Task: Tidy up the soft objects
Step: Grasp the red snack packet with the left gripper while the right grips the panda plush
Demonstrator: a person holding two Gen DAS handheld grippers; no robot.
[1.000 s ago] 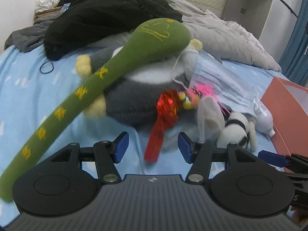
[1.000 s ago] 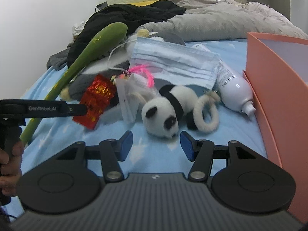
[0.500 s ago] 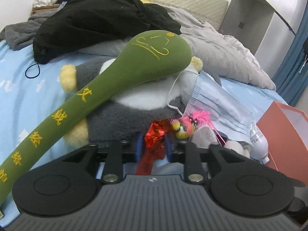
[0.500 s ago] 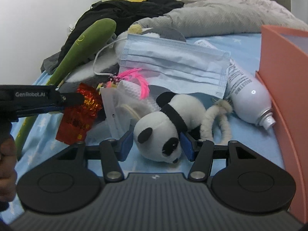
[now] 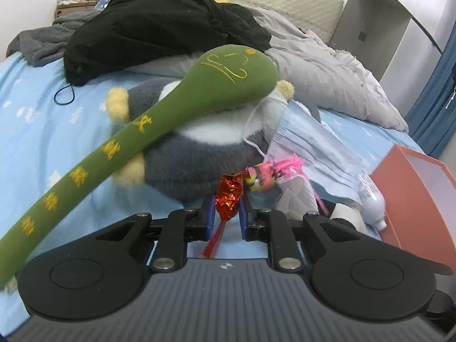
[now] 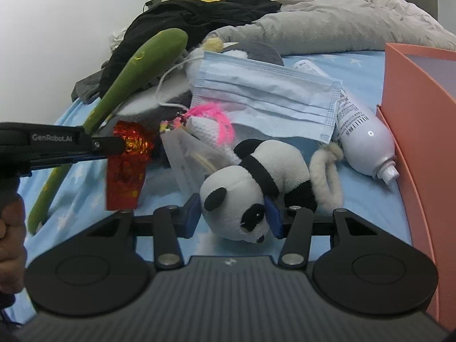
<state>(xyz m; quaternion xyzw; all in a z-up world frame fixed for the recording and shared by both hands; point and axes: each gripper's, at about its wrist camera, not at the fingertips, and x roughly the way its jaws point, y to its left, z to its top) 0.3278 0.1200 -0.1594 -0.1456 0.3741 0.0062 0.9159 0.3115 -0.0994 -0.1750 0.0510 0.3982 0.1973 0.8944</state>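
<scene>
A small black-and-white panda plush (image 6: 256,188) lies on its side on a bed with a light blue, star-printed sheet (image 6: 367,199). The right gripper (image 6: 232,216) has its blue-padded fingers (image 6: 191,213) closed against both sides of the panda's head, pressing into the fur. A fuzzy cream loop (image 6: 327,176) trails from the panda's back end toward a white spray bottle (image 6: 367,139) lying just beside an orange box (image 6: 410,108) at the right edge.

To the panda's left, the left gripper (image 5: 225,216) pinches a crinkled red foil ornament (image 5: 228,196) between its fingers (image 5: 209,216); a red strip hangs below the pinch. From the right wrist camera the same ornament (image 6: 128,159) shows gripped at the tip of the left tool's black arm, with a flat red tag hanging under it. A bare hand (image 6: 11,228) grips that tool's handle at the left edge.

Between the ornament and the panda sits a clear packet holding a white knit piece with bright pink feathers (image 6: 213,116). Behind them, a pale blue face mask (image 6: 265,94) leans over the pile, its ear loop draped on a large grey-and-white plush (image 5: 199,154) with cream paws. A long green plush snake (image 5: 142,131) with yellow embroidery rests diagonally across that plush. Farther back lie a heap of black clothing (image 5: 159,25) and a rumpled grey duvet (image 5: 327,71).
</scene>
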